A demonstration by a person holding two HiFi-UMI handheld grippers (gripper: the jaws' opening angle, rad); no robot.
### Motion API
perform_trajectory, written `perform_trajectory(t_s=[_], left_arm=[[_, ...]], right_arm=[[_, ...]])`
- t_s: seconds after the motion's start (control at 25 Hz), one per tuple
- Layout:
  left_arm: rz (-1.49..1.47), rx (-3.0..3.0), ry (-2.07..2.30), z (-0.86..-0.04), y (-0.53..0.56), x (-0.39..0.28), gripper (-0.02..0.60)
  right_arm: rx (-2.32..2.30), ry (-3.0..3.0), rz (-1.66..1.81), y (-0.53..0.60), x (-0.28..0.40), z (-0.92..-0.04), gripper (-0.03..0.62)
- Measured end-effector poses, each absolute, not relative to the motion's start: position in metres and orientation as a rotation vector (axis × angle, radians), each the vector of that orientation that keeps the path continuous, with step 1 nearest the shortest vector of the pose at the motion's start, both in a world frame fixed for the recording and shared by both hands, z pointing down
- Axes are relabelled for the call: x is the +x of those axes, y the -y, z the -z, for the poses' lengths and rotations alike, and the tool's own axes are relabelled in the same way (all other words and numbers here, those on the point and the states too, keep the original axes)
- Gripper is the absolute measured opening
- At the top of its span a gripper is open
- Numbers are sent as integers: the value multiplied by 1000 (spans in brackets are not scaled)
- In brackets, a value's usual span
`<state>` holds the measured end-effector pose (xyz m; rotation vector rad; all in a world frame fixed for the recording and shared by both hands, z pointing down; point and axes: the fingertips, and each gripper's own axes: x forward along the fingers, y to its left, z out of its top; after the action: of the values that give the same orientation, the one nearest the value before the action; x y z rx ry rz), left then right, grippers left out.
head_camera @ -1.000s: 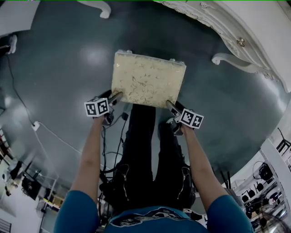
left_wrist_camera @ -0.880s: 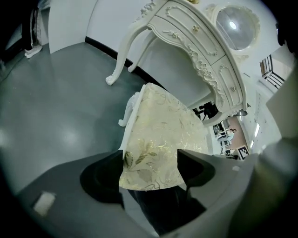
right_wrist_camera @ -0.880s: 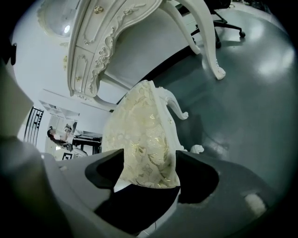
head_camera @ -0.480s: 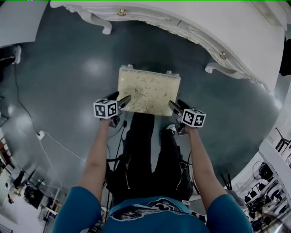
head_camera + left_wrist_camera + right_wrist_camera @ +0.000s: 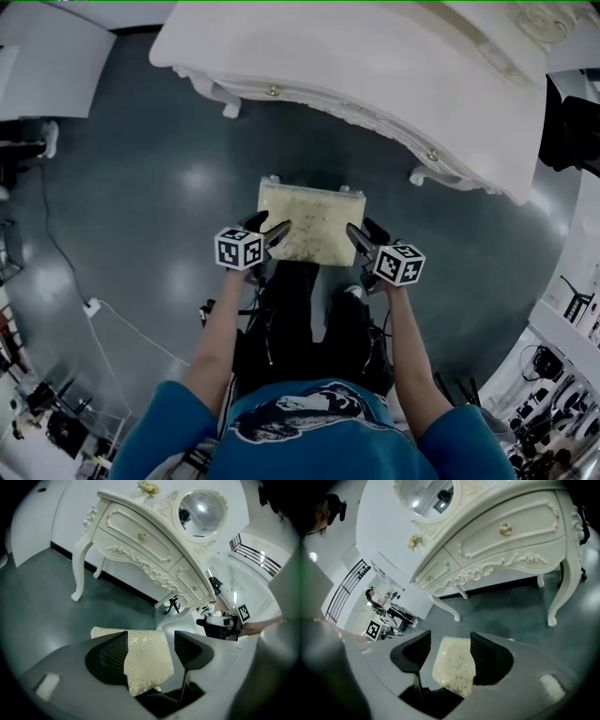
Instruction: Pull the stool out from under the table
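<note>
Though their jaws just closed partway, left claw [image 5: 272, 226] and right claw [image 5: 362, 229] grip nothing; legs [image 5: 300, 309] at six o'clock of the stool [image 5: 314, 217] could knock it back under the tabletop [image 5: 375, 56].

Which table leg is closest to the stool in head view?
The right front leg, just off the stool's far right corner. The left front leg stands clearly farther away.
</note>
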<state>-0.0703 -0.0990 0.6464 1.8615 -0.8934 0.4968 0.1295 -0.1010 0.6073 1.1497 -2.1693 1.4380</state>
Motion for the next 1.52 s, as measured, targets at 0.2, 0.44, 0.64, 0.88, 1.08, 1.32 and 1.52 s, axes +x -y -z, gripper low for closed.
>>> perform_trajectory(t_s=[0.2,0.44,0.64,0.88,1.08,1.32,1.52], left_arm=[[-582,2089,858,-590,153,-68,314],[-435,2256,880,-500,180,-60,286],[-362,2343,833,-447,162,-43,261],[-306,2410,824,-404,133,-15,256],[-255,2463,922,-367,112,0,219],[-274,2525,1046,-333,68,14,190],[-223,2544,1111,-313,18,26,164]], right_arm=[[1211,2307,-1385,129,116,-543,247],[1213,2463,-1270,144,109,-467,232],[1183,2574,-1157,141,102,-411,232],[1107,2665,-1082,117,96,-370,210],[1077,2733,-1029,86,106,-346,207],[1079,2792,-932,41,130,-326,160],[1088,2826,-834,-3,144,-315,109]])
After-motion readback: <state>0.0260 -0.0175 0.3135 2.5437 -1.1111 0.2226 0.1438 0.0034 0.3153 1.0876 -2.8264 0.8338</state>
